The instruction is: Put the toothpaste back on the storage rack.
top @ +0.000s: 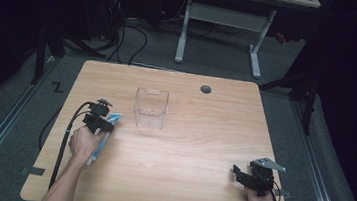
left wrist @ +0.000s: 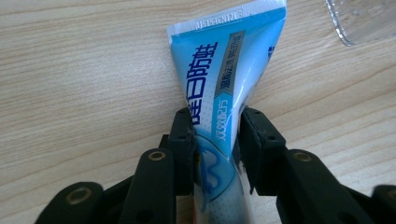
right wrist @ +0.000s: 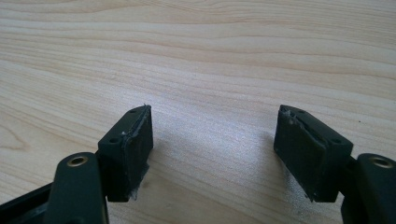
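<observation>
A blue and white toothpaste tube [left wrist: 224, 60] lies on the wooden table [top: 201, 148] at its left side, crimped end pointing away from me. My left gripper [left wrist: 215, 126] is shut on the tube's middle, and both pads pinch it so that it narrows between them. In the high view the tube [top: 112, 119] sticks out past the left gripper [top: 100, 122], which a hand holds low over the table. My right gripper [right wrist: 215, 144] is open above bare wood with nothing between its jaws. It rests near the table's front right corner [top: 251, 177].
A clear plastic box [top: 150, 108] stands upright at the middle of the table, just right of the tube; its corner [left wrist: 359, 21] shows in the left gripper view. A round cable hole [top: 206, 89] sits near the far edge. Desk legs and cables stand beyond the table.
</observation>
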Available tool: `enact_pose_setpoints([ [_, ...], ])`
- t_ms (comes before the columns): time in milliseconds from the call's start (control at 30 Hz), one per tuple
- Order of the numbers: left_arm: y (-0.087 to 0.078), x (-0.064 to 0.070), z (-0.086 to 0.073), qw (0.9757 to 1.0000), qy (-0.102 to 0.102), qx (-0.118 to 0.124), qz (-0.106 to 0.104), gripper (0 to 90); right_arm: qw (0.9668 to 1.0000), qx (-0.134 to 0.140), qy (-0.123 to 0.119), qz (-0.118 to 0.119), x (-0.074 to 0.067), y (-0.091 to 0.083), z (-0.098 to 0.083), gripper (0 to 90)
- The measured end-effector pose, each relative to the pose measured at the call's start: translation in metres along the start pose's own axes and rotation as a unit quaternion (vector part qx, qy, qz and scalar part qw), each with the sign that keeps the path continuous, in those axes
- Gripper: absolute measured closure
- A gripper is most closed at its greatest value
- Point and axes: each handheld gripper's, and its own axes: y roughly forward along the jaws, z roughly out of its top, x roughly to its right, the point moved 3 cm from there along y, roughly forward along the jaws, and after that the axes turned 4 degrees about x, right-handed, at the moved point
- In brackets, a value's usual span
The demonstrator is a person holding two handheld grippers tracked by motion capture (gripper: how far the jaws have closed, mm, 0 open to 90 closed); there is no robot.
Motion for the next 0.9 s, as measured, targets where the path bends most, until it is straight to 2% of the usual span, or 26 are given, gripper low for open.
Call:
enact_pose_setpoints([
  [267, -0.007, 0.005, 0.001, 0.9997, 0.022, 0.006, -0.003, 71.5, 1.0, 0.001, 0.0, 0.0, 0.0, 0.0, 0.0, 28.3],
  [533, -0.025, 0.005, 0.003, 0.9989, 0.024, 0.036, -0.017, 72.3, 1.0, 0.0, 0.001, 0.0, 0.0, 0.0, 0.0, 28.3],
  [900, -0.052, 0.01, 0.004, 0.9961, 0.036, 0.074, -0.03, 72.4, 1.0, 0.001, 0.0, 0.0, 0.0, 0.0, 0.0, 28.3],
])
